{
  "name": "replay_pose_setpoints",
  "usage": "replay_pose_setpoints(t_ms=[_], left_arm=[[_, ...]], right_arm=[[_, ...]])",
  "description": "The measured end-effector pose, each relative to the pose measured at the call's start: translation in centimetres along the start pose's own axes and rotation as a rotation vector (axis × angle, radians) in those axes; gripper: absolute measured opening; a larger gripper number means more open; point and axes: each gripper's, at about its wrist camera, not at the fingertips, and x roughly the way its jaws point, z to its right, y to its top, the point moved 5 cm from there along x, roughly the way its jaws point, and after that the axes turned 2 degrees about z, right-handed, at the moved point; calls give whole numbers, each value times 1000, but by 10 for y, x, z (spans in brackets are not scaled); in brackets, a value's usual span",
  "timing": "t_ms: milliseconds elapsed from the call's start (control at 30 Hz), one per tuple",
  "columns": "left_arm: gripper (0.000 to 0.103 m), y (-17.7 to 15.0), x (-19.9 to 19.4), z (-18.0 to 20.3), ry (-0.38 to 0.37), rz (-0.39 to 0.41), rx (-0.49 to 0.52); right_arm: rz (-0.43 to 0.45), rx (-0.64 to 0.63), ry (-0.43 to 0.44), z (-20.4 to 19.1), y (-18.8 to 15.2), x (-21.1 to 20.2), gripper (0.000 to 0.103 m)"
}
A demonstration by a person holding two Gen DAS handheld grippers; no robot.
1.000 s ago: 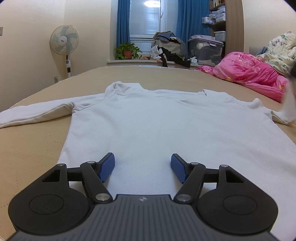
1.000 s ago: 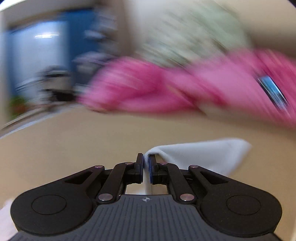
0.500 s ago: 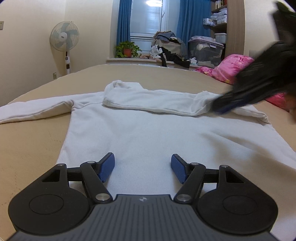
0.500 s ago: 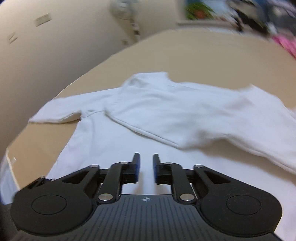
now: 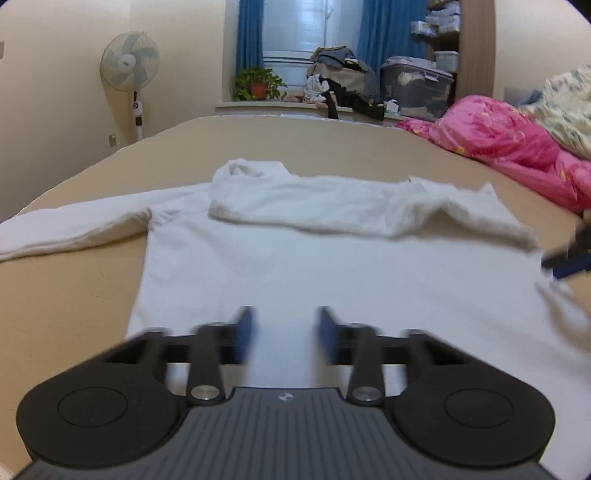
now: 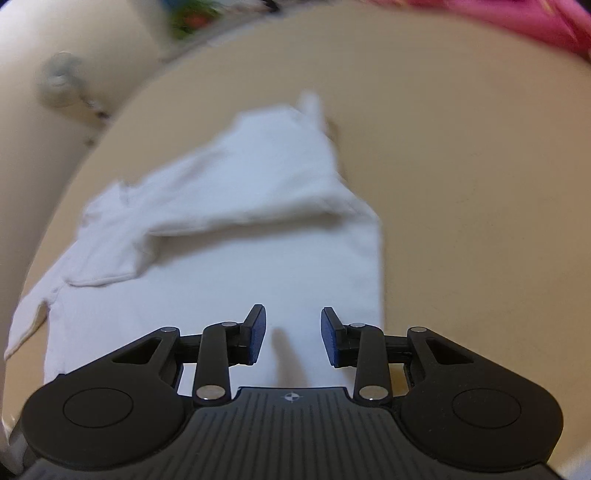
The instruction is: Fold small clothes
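Since a second ago, the right sleeve [image 5: 332, 214] has been carried across the chest and let go. On the tan bed [image 5: 351, 147] the white top [image 5: 295, 280] lies flat at 12 o'clock; soft and light, best pinched at the left cuff [image 5: 22, 236], 9 o'clock. Left gripper [image 5: 282, 334] and right gripper [image 6: 293, 334] gape, both empty.

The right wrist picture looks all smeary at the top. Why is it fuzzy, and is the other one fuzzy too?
Right wrist view: the right tongs are sharp, but the white top, the fan and the pink blanket are streaked, as a moving camera would smear them. Left wrist view: it is the other way round, the room and fan are fairly clear, while the left tongs are blurred.
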Motion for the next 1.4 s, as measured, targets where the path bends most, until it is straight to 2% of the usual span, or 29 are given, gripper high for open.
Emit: replay_pose_setpoints(t_ms=[33, 67, 133, 233, 300, 367, 433, 500, 533, 567, 600, 667, 700, 767, 833, 933, 1000, 1033, 1100, 1167, 1200, 1233, 1267, 1400], left_arm=[[16, 11, 0, -4, 0, 16, -21], [14, 24, 1, -8, 0, 38, -41], [14, 52, 10, -19, 2, 55, -89], [15, 85, 41, -37, 13, 14, -192], [25, 99, 66, -45, 32, -26, -237], [41, 107, 90, -50, 63, -66, -248], [46, 111, 109, -51, 122, -89, -202], [46, 110, 125, -51, 163, -132, -170], [42, 107, 134, -53, 171, -166, -161], [22, 105, 139, -54, 171, -188, -149], [9, 105, 142, -54, 168, -200, -121], [6, 109, 137, -56, 149, -170, -75], [5, 113, 128, -60, 145, -128, -68], [5, 124, 103, -72, 172, -30, -100], [5, 121, 83, -88, 199, 7, -152], [12, 102, 82, -100, 222, -92, -137], [16, 102, 70, -107, 295, -38, -115], [21, 103, 64, -110, 297, -3, -138], [21, 100, 62, -110, 236, -3, -182], [21, 91, 70, -101, 172, -40, -151], [23, 84, 77, -98, 154, -77, -128], [30, 73, 90, -98, 138, -163, -112], [32, 66, 96, -100, 145, -218, -98], [34, 86, 68, -113, 113, -136, -146]], right_arm=[[-14, -49, -7, -5, -2, 1, 35], [-36, -70, 3, -9, -4, 3, 35], [-91, -91, 18, -12, -9, 6, 35], [-121, -196, -10, -21, -16, 12, 36], [-125, -231, -8, -25, -12, 14, 37], [-135, -224, 0, -24, -10, 15, 37], [-142, -213, 10, -22, -9, 16, 37], [-146, -214, 15, -21, -9, 19, 37], [-147, -218, 17, -21, -8, 20, 37], [-147, -221, 20, -21, -8, 20, 37], [-148, -220, 23, -21, -7, 21, 37], [-149, -212, 26, -18, -6, 21, 37], [-149, -211, 27, -18, -6, 21, 37], [-149, -216, 25, -19, -6, 22, 37], [-148, -221, 23, -19, -5, 22, 37], [-153, -225, 17, -20, -6, 23, 37], [-152, -225, 12, -21, -5, 23, 37], [-152, -225, 9, -21, -6, 23, 37], [-150, -228, 2, -22, -6, 23, 38], [-146, -234, -1, -23, -7, 23, 38], [-144, -236, -3, -24, -8, 23, 38], [-142, -239, -3, -24, -8, 23, 38], [-140, -239, -4, -24, -8, 23, 38], [-125, -237, 2, -23, -8, 21, 39]])
